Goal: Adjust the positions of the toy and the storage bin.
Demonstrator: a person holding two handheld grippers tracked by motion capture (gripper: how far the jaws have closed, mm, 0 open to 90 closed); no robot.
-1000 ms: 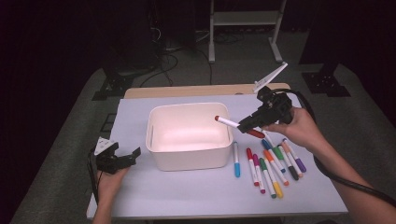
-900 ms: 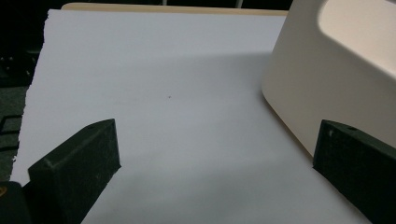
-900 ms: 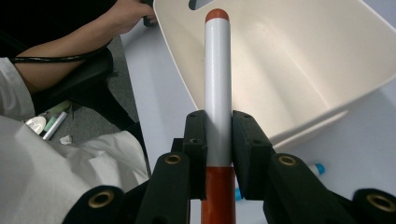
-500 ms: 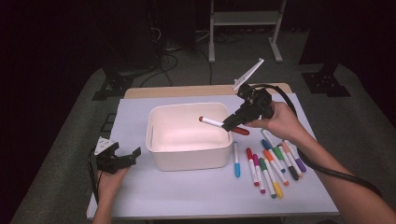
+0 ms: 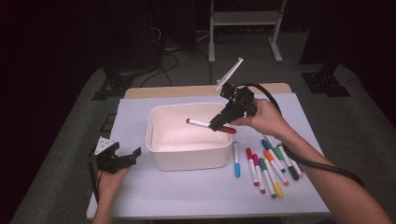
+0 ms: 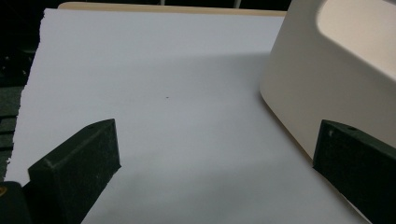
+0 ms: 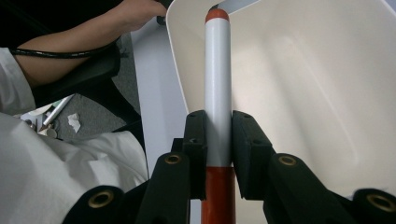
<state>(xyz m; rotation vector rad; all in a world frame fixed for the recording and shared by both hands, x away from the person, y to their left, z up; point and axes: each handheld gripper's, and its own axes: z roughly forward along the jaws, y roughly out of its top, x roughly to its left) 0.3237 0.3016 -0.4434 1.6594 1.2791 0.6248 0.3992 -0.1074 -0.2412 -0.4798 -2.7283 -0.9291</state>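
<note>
My right gripper [image 5: 217, 125] is shut on a red marker [image 5: 201, 123] with a white barrel, held level above the open white bin [image 5: 190, 157]. In the right gripper view the marker [image 7: 217, 79] runs straight up between the two pads, red at both ends, with the bin's inside [image 7: 299, 84] below it. My left gripper [image 5: 125, 158] rests on the table left of the bin, jaws wide apart with nothing between them. Its own view shows the bin's rounded corner [image 6: 327, 79] just past the right jaw.
Several coloured markers [image 5: 268, 165] lie in a row on the white table cover [image 5: 187, 196] to the right of the bin. A white stand [image 5: 245, 18] and dark equipment legs stand on the floor beyond the table's far edge.
My right hand has carried the red marker leftward from beside the bin's right rim to above its middle. The left gripper has stayed where it was.
</note>
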